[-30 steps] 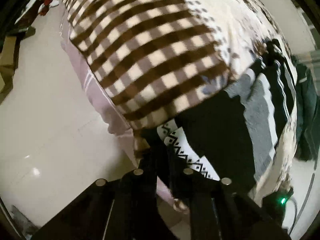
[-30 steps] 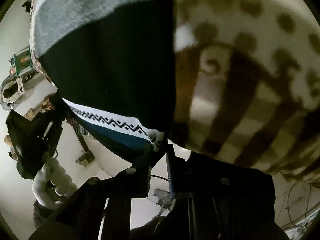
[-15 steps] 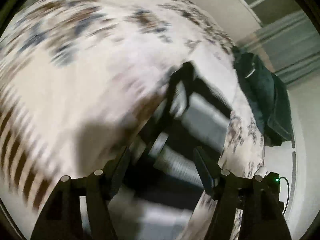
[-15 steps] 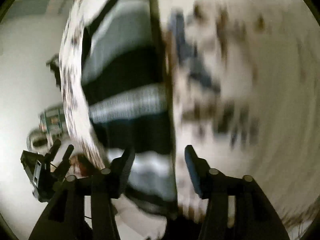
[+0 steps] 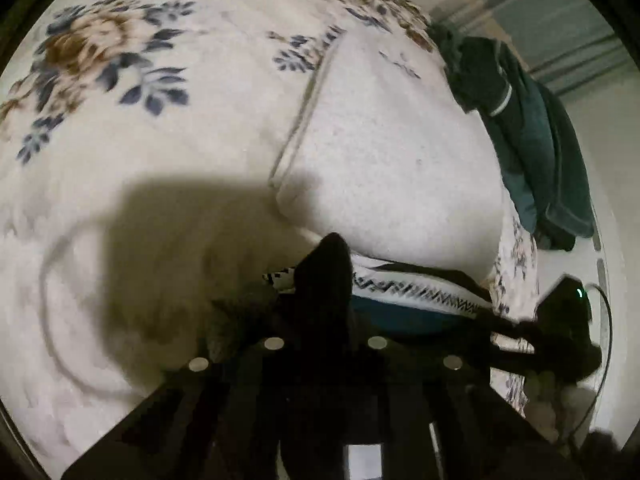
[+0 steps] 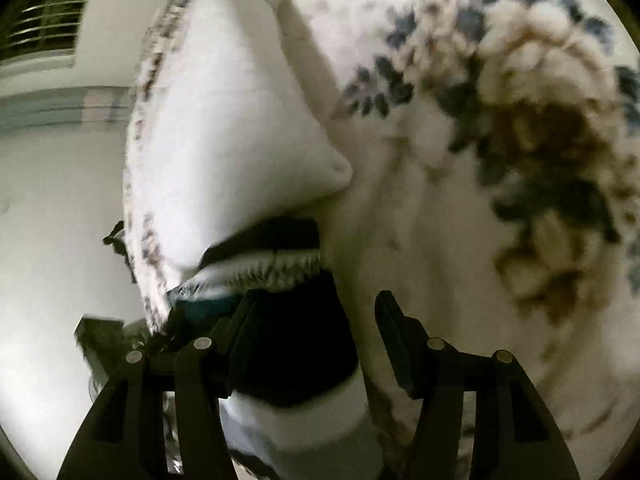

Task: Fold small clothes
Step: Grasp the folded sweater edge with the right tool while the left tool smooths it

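Left wrist view first: we see our left gripper (image 5: 324,280) with its fingers pressed together, and dark cloth of the striped garment (image 5: 404,292) rises between them, so we read it as pinching a corner of that garment. The garment's white band with a black zigzag pattern and a teal strip below it runs out to the right of the gripper, along the near edge of the bed (image 5: 160,160). Just beyond the garment lies a plain white folded cloth (image 5: 384,152), resting partly over it. The bed's cover is cream with blue and brown flowers. Past the far side of the white cloth, at the bed's edge, a dark green garment (image 5: 532,144) lies bunched up. A dark device with a small green light (image 5: 572,312) shows low, beside the end of the striped garment.

Right wrist view: our right gripper (image 6: 316,344) has its fingers spread apart. A dark and white part of the striped garment (image 6: 288,360) sits against the left finger (image 6: 240,332), while the right finger (image 6: 396,336) stands clear of it, so nothing is clamped there. The zigzag band shows just beyond the gripper, tucked under the white folded cloth (image 6: 224,132). The floral bed cover (image 6: 520,160) fills the rest, blurred.
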A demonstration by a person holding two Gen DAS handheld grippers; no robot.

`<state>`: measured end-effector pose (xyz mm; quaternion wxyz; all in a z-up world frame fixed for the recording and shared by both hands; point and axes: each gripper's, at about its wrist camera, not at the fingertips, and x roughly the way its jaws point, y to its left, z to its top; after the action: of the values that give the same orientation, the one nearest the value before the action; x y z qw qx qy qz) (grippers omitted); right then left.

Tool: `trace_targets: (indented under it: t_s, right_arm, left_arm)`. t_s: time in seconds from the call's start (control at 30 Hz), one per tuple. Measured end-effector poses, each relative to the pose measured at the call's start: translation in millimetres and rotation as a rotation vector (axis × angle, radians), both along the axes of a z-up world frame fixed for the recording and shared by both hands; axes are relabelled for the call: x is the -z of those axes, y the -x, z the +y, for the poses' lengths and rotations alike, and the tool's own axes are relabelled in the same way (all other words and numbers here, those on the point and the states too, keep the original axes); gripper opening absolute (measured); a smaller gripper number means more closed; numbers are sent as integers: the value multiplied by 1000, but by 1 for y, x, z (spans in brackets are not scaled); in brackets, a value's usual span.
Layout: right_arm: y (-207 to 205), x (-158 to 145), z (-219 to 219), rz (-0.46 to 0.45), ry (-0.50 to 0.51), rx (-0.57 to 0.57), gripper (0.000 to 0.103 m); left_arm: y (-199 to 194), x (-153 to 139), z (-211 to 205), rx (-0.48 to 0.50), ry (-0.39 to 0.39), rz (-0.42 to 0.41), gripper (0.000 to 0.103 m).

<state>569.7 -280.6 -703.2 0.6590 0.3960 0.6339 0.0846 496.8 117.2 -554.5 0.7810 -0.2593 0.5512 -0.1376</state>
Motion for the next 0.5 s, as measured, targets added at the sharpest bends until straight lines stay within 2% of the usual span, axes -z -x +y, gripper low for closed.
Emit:
trace_targets:
  t_s: [0.03,0.07,0.1,0.17,0.2,0.27,0.37,0.4,0.43,0.47,0.5]
  right_arm:
    - [1,3,14,-14,1,-3,29]
    - [-2,1,18,-32,1,-10,12]
    - [-6,-4,22,-51,16,-13,8]
    - [-13,-11,28,-86,65,-11,8]
    - [-2,-7,36,-87,96,-19,8]
    - [-13,2,48,-57,146,-49,7]
    - [-22,6,62,-20,226,-109,8]
    - [-24,4,63,-7,224,-125,13]
    - [-20,-1,54,-1,218,-129,23]
    - [-15,-7,51,0,211,-130,28]
    - [-6,-14,44,-1,204,-133,36]
  left_arm:
    - [3,-4,5,-6,18,-15,8]
    - [10,-10,15,-25,57,-37,8]
    - [12,-15,23,-37,83,-47,8]
    - [13,-15,36,-54,103,-45,8]
    - [9,-9,38,-52,113,-28,8]
    - [-1,13,37,-37,97,21,8]
    - [-8,32,36,-10,151,94,12]
    - [-6,29,39,-12,169,99,16]
    - [-1,23,42,-13,195,99,22]
    - [4,16,46,-15,197,97,34]
    - [9,11,48,-13,195,86,41]
